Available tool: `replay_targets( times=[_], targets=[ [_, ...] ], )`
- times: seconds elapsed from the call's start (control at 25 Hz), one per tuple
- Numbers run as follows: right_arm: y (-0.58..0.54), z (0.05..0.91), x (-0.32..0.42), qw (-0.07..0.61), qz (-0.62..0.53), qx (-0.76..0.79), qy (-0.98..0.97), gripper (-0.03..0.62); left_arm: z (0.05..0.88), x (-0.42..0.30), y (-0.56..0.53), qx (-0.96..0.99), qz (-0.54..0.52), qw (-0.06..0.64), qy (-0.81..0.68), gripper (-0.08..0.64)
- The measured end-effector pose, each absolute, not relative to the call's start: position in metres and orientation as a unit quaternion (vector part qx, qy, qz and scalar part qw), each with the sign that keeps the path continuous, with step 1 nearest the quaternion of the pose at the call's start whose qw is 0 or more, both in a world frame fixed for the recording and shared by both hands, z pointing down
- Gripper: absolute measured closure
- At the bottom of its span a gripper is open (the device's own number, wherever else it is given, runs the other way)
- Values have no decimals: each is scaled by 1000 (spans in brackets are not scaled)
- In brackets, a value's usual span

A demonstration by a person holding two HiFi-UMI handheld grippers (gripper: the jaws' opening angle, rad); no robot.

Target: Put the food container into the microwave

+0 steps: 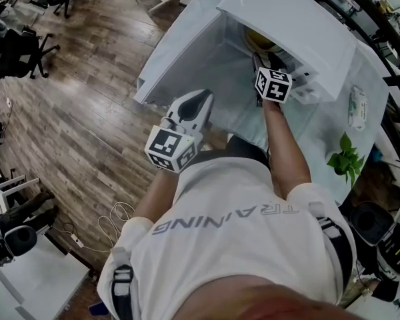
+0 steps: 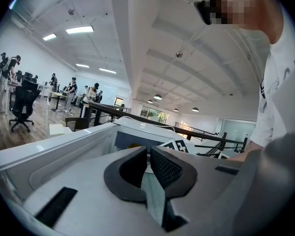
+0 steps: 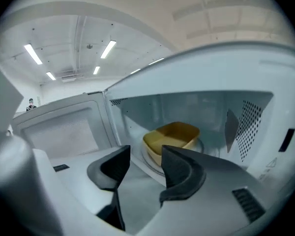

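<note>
The yellow food container point(image 3: 172, 136) sits on the turntable inside the white microwave point(image 3: 258, 124), whose door point(image 3: 64, 129) stands open to the left. My right gripper point(image 3: 146, 154) hovers just in front of the cavity, open, with nothing between its fingers. In the head view the right gripper point(image 1: 261, 69) is at the microwave point(image 1: 300, 25) opening, and a bit of the container point(image 1: 259, 40) shows inside. My left gripper point(image 1: 201, 100) hangs lower, in front of the open door point(image 1: 187, 52). Its jaws point(image 2: 148, 154) stand almost together on nothing, pointing at the microwave point(image 2: 88, 141).
The microwave stands on a pale round table point(image 1: 377, 85) with a wipes packet point(image 1: 357, 107) and a small green plant point(image 1: 347, 155) at the right. Wooden floor, black office chairs point(image 1: 20, 52) and cables point(image 1: 113, 219) lie to the left. People stand far off point(image 2: 71, 87).
</note>
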State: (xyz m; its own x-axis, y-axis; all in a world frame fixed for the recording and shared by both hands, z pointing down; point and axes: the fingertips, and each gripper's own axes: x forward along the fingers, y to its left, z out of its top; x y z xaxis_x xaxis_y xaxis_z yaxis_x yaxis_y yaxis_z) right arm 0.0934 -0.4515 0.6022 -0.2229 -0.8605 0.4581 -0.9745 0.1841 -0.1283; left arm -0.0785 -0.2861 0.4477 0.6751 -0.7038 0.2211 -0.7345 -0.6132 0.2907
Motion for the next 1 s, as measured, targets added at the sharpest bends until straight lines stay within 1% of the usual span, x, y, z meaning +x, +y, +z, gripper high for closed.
replay_targets(
  times=[0.16, 0.28, 0.44, 1.0],
  targets=[
    [-426, 575, 84, 125, 183, 589, -777, 415, 443, -77, -274, 902, 31, 177, -393, 511],
    [-401, 560, 74, 115, 180, 572, -792, 464, 441, -77, -262, 903, 25, 176, -390, 511],
    [-368, 534, 61, 96, 172, 558, -806, 511, 437, -83, -249, 906, 24, 169, -387, 511],
    [-269, 436, 57, 70, 63, 555, -827, 563, 415, -97, -221, 914, 7, 136, -381, 511]
  ],
)
